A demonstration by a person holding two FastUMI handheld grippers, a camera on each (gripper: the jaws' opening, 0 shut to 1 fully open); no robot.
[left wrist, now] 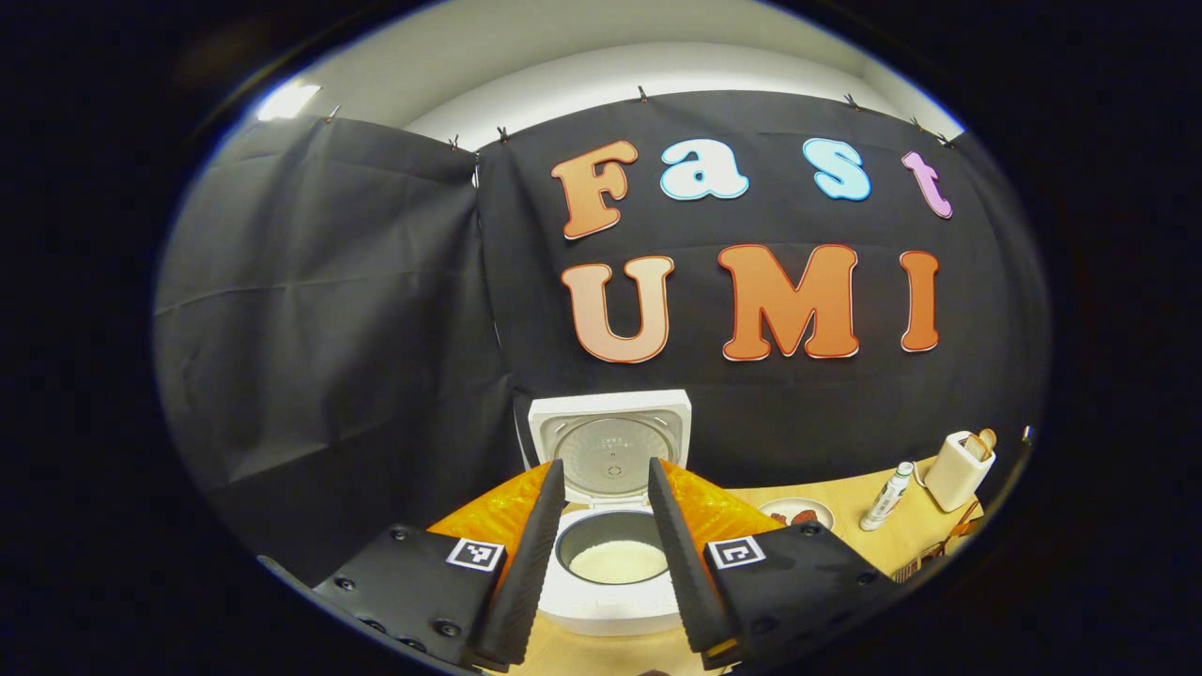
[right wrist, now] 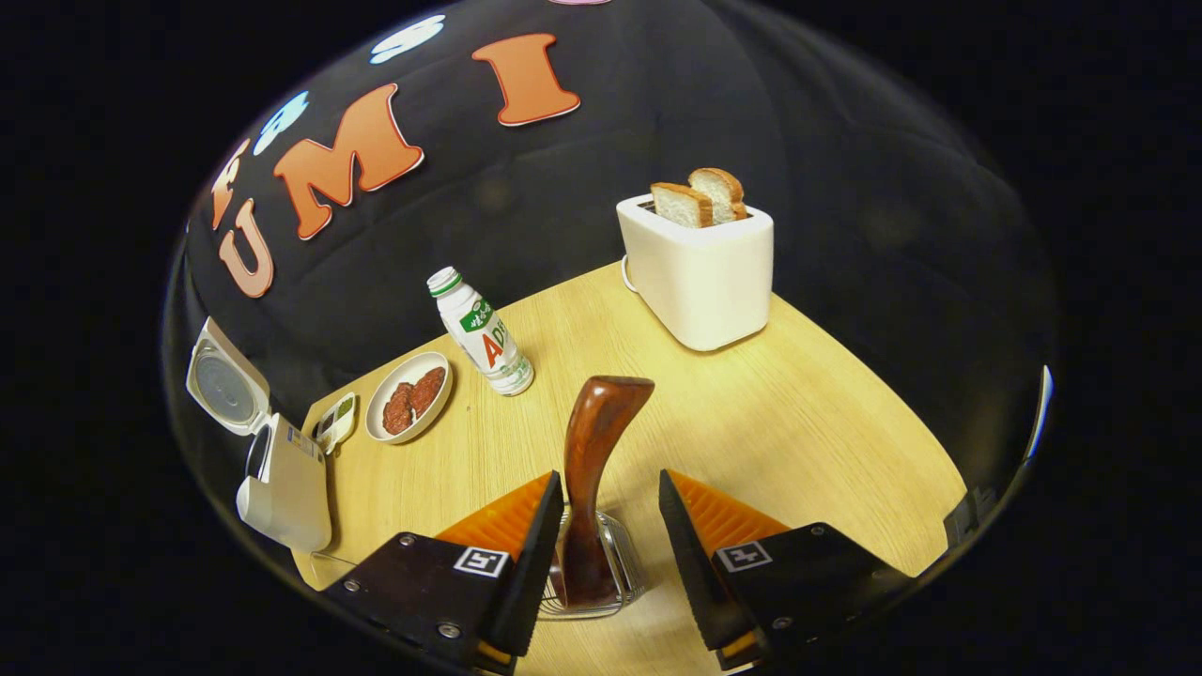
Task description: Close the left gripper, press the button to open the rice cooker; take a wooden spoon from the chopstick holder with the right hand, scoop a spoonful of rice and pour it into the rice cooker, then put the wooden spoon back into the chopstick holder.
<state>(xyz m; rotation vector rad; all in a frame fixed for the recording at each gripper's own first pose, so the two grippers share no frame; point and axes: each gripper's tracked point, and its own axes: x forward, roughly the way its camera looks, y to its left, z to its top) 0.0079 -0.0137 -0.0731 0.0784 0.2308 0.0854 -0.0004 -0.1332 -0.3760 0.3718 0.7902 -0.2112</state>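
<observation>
I see a pale wood-grain table [right wrist: 751, 413] backed by black cloth. The largest thing on it is the cooker [left wrist: 610, 563], white, smooth and boxy with rounded corners, its square lid [left wrist: 610, 441] standing upright and showing a round metal inner plate. Its dark pot holds a flat bed of white rice [left wrist: 618, 561]. In the right gripper view the cooker [right wrist: 286, 488] sits at the table's left edge.

Next in size is a glossy white toaster [right wrist: 700, 277] near the far edge, two bread slices [right wrist: 700, 199] poking from its slots. Nearer the middle stands a small white bottle [right wrist: 481, 333] with a green-ringed cap. Beside it, toward the cooker, lies an oval dish [right wrist: 409, 398] of reddish-brown pieces, then a smaller dish [right wrist: 336, 421] just beside the cooker.

My left gripper [left wrist: 606, 488] is wide open and grips nothing; the open cooker lies straight ahead between its fingers, with no contact that I can see.

My right gripper [right wrist: 606, 493] is also wide open and empty. The spoon [right wrist: 593, 469], dark polished wood with a broad curved end, stands upright in a wire holder [right wrist: 620, 573] near the table's front edge, directly between the fingers. It sits close to the left finger; I cannot tell if they touch. The right finger is clearly apart. Nothing blocks the spoon.
</observation>
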